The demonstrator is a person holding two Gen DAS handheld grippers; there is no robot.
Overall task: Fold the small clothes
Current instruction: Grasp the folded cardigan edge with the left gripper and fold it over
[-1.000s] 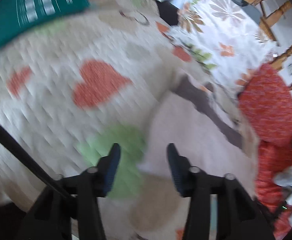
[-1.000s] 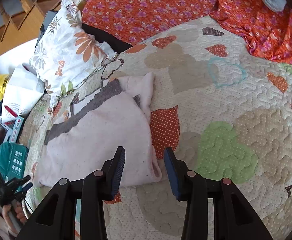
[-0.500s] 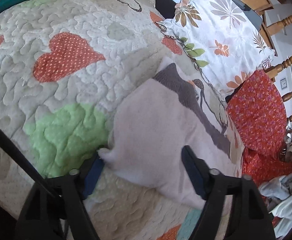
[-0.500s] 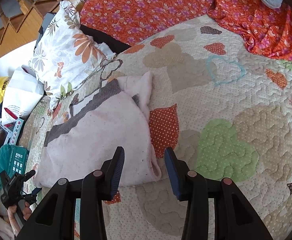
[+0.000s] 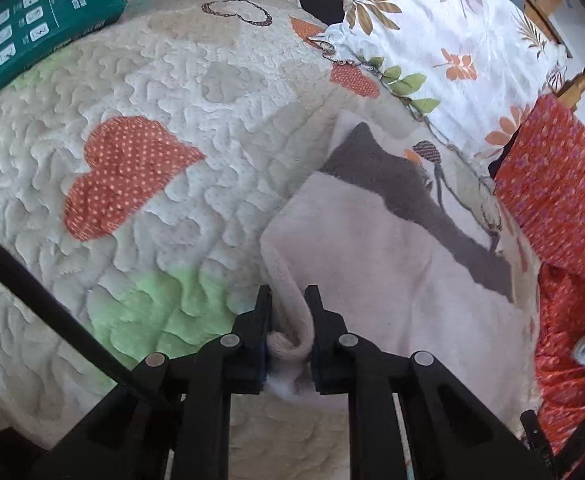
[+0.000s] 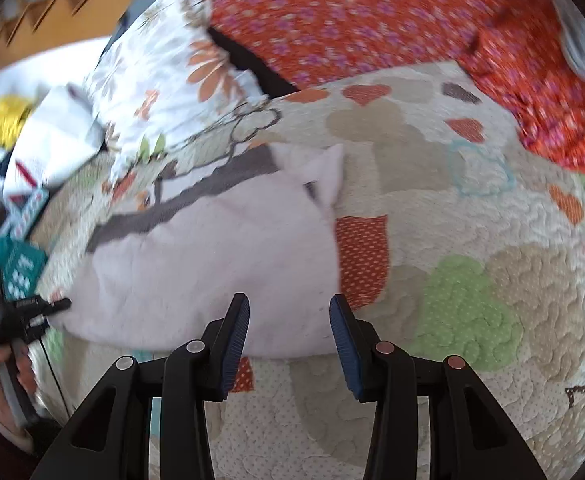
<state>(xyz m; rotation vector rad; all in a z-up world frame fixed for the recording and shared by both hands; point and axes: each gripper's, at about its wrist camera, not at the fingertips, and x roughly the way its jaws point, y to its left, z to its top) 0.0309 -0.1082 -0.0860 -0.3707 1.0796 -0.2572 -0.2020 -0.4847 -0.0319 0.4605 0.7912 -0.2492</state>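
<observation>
Pale pink garment (image 5: 392, 264) w/ a grey band (image 5: 412, 196) lies flat on the heart-print quilt (image 5: 172, 128), near the floral pillow (image 5: 444, 28). Left gripper (image 5: 288, 300) has just been closing & its jaws now pinch the rolled near-left corner of the garment; cloth bunches up between the pads, so it's clamped on fabric. Same gripper shows small at the left edge of the right wrist view (image 6: 48, 308), tips at the garment's (image 6: 212, 256) left corner, w/ a bit of the person's hand (image 6: 0, 364) behind it. Right gripper (image 6: 288, 312) hangs over the garment's near edge toward its right end, jaws partway apart, nothing pinched; cloth sits below the gap but pads don't press it. Right view is motion-blurred, so can't tell if the fingertips (image 6: 238, 320) touch the fabric. Grey band runs along the garment's far side, nearest the pillow; a pink flap (image 6: 328, 168) sticks up at the far-right corner. An orange dotted heart patch (image 6: 362, 256) sits just right of the garment, a green heart (image 6: 464, 312) further right. Red floral cloth (image 6: 372, 12) covers the far end of the bed past the quilt. Teal box (image 5: 32, 20) rests at the quilt's far-left edge in the left view. Wooden rails (image 5: 584, 76) show beyond the pillow.
</observation>
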